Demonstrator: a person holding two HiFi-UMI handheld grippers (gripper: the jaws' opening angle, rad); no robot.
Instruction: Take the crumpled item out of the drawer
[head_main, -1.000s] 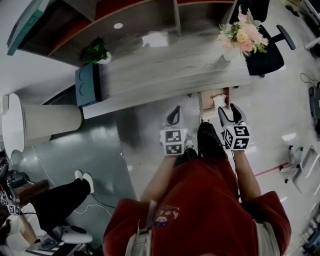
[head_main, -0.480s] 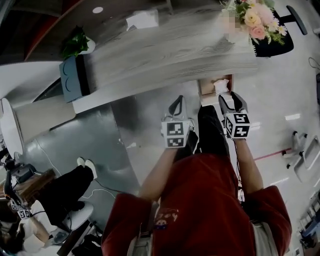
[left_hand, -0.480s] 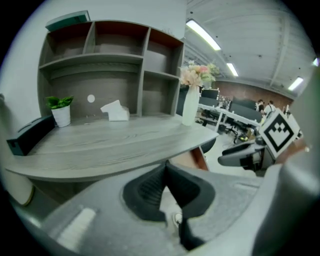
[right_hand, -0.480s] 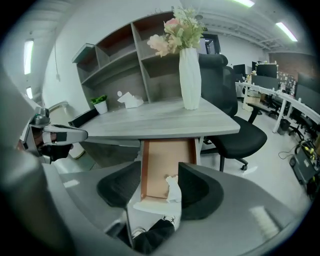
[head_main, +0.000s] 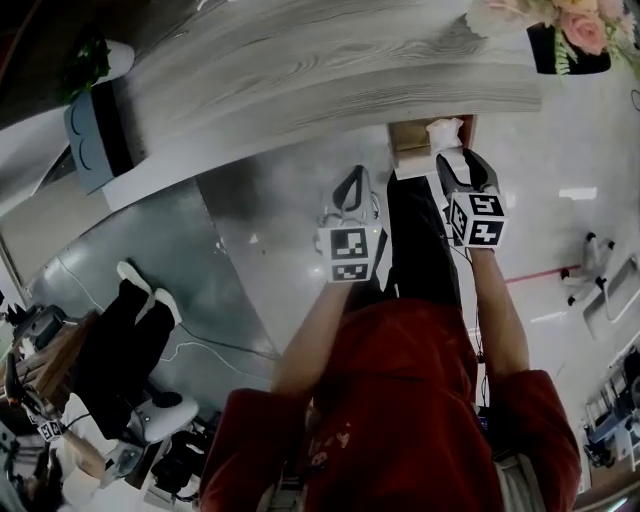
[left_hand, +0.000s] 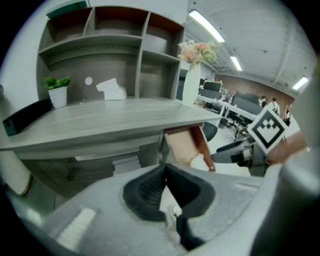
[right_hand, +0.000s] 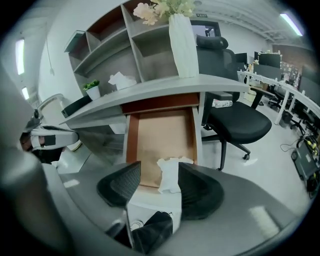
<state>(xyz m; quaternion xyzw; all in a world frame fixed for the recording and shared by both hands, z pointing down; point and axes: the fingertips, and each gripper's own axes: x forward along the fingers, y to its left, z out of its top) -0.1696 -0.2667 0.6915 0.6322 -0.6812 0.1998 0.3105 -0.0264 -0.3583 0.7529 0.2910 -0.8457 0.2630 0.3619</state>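
Note:
The wooden drawer stands pulled out from under the grey desk. A white crumpled item lies at the drawer's front edge; it also shows as the crumpled item in the head view and the crumpled item in the left gripper view. My right gripper is open just before the drawer front, and the crumpled item sits between its jaws, close to the right one. My left gripper is shut and holds nothing, to the left of the drawer and lower.
A black office chair stands right of the drawer. On the desk are a white vase of flowers, a tissue box, a potted plant and a dark box. A seated person's legs are at the left.
The head view has shifted so the desk and drawer sit higher in frame. Both grippers kept their places near the drawer front; the right one stays open by the crumpled item.

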